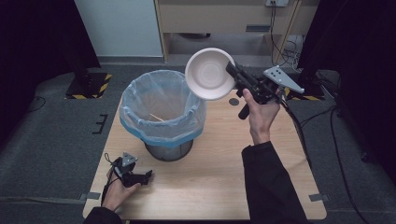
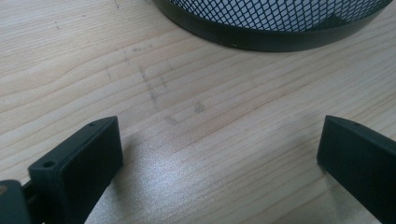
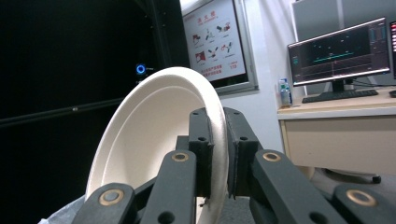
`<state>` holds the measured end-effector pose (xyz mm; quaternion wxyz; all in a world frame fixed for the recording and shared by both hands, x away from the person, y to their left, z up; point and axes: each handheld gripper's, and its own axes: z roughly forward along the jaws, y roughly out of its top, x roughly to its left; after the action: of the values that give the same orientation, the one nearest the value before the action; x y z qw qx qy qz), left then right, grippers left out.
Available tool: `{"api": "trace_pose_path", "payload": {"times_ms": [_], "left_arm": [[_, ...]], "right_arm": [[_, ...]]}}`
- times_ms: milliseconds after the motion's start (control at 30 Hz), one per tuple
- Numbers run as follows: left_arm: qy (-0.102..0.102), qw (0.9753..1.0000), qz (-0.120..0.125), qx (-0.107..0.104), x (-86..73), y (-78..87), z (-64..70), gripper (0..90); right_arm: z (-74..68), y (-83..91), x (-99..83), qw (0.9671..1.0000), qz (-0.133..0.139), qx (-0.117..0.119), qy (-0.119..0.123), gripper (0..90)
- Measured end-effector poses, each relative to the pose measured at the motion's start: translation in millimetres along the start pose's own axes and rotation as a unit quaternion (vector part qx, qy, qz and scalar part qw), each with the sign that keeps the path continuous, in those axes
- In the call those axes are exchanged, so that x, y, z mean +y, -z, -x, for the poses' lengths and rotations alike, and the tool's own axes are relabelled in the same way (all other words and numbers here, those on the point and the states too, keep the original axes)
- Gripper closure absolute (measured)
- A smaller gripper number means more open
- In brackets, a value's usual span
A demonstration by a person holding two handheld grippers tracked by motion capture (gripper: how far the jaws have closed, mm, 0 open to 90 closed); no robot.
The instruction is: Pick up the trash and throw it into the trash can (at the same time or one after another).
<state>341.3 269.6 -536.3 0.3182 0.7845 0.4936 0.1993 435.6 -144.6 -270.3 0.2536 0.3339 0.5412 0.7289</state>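
**Paper bowl held up beside the lined bin**

The right gripper (image 1: 233,70) is raised over the far part of the bench (image 1: 219,172), at about one o'clock from the mesh bin (image 1: 162,114). Its fingers (image 3: 201,149) are clenched on the rim of a white paper bowl (image 1: 210,73), which is tipped on edge with its hollow facing the high view, above the bin's far right rim. The bin stands at the bench's middle left, lined with a pale blue bag (image 1: 140,100); a thin stick (image 1: 157,117) lies inside it. The left gripper (image 1: 140,178) rests low on the bench at about seven o'clock from the bin, its fingers (image 2: 79,163) released and spread wide over bare wood.
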Motion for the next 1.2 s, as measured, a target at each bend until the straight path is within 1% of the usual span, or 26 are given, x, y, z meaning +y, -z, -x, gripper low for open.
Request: {"api": "trace_pose_path", "payload": {"times_ms": [133,167,233,267,300,367,433,467,500,567,600,633,667,700,767,800,833,867,900,1000,1033,1067,1100,1133,1167,1200], "left_arm": [[0.001,1.0000,0.000,0.000,0.0,-0.1,0.1,0.0],[0.001,1.0000,0.000,0.000,0.0,-0.1,0.1,0.0],[0.001,1.0000,0.000,0.000,0.0,-0.1,0.1,0.0],[0.001,1.0000,0.000,0.000,0.0,-0.1,0.1,0.0],[0.001,1.0000,0.000,0.000,0.0,-0.1,0.1,0.0],[0.001,1.0000,0.000,0.000,0.0,-0.1,0.1,0.0],[0.000,1.0000,0.000,0.000,0.0,-0.1,0.0,0.0],[0.000,1.0000,0.000,0.000,0.0,-0.1,0.0,0.0],[0.001,1.0000,0.001,0.000,0.0,-0.2,0.2,0.0],[0.001,1.0000,0.001,0.000,0.0,-0.1,0.1,0.0],[0.001,1.0000,0.001,0.000,0.0,-0.2,0.1,0.0],[0.000,1.0000,0.001,-0.001,0.0,-0.1,0.0,0.0],[0.000,1.0000,0.000,-0.001,0.1,-0.1,-0.1,0.0],[0.000,1.0000,0.000,-0.001,0.1,-0.1,-0.1,0.0],[0.000,1.0000,0.000,-0.001,0.1,-0.1,-0.1,0.0],[0.000,1.0000,0.000,-0.001,0.1,-0.1,-0.1,0.0],[0.000,1.0000,0.000,-0.001,0.1,-0.1,-0.1,0.0],[0.000,1.0000,0.000,-0.001,0.1,-0.1,-0.1,0.0],[0.000,1.0000,0.000,-0.001,0.1,-0.1,-0.1,0.0],[0.000,1.0000,0.000,-0.001,0.1,-0.1,0.0,0.0],[0.000,1.0000,0.000,-0.001,0.1,-0.1,0.0,0.0],[-0.001,1.0000,0.000,-0.001,0.1,-0.1,-0.1,0.0],[0.000,1.0000,0.000,0.000,0.1,-0.1,0.0,0.0],[0.000,1.0000,0.000,0.000,0.1,-0.1,0.0,0.0],[0.000,1.0000,0.000,-0.001,0.1,-0.1,-0.1,0.0],[0.000,1.0000,0.000,-0.001,0.1,-0.1,-0.1,0.0]], "right_arm": [[-13.0,-16.8,-5.1,0.9999,-0.009,0.012,0.001,83.2],[-13.0,-16.8,-5.1,0.9999,-0.009,0.012,0.001,83.2],[-22.6,-30.0,-9.9,0.9996,-0.017,0.021,0.004,83.2],[-22.6,-30.0,-9.9,0.9996,-0.017,0.021,0.004,83.2],[-28.7,-39.1,-14.6,0.9994,-0.025,0.024,0.005,83.2],[-31.1,-43.8,-17.6,0.9992,-0.028,0.026,0.003,83.1],[-38.6,-57.0,-27.4,0.9985,-0.046,0.028,0.008,83.1],[-38.6,-57.0,-27.4,0.9985,-0.046,0.028,0.008,83.1],[-43.9,-66.9,-35.5,0.9977,-0.056,0.033,0.018,82.8],[-45.4,-70.0,-38.2,0.9974,-0.057,0.037,0.022,82.2],[-46.1,-73.7,-42.1,0.9972,-0.058,0.046,0.014,79.8],[-44.7,-79.4,-48.8,0.9958,-0.073,0.053,0.016,64.0],[-43.5,-79.7,-49.5,0.9954,-0.079,0.046,0.029,57.7],[-41.0,-78.6,-49.3,0.9947,-0.086,0.041,0.040,53.3],[-37.1,-75.2,-48.5,0.9953,-0.082,0.033,0.040,50.4],[-24.7,-64.3,-45.4,0.9965,-0.076,0.011,0.032,43.1],[-17.4,-57.6,-44.5,0.9966,-0.077,-0.001,0.031,39.5],[-17.4,-57.6,-44.5,0.9966,-0.077,-0.001,0.031,39.5],[-9.7,-50.3,-44.6,0.9962,-0.080,-0.013,0.030,36.9],[12.7,-24.4,-50.1,0.9941,-0.097,-0.038,0.029,32.9],[22.0,-10.8,-55.1,0.9931,-0.106,-0.045,0.025,31.3],[22.0,-10.8,-55.1,0.9931,-0.106,-0.045,0.025,31.3],[30.7,3.6,-61.7,0.9912,-0.120,-0.051,0.025,30.1],[30.7,3.6,-61.7,0.9912,-0.120,-0.051,0.025,30.1],[37.4,17.2,-70.0,0.9893,-0.133,-0.056,0.023,29.1],[37.4,17.2,-70.0,0.9893,-0.133,-0.056,0.023,29.1]]}}
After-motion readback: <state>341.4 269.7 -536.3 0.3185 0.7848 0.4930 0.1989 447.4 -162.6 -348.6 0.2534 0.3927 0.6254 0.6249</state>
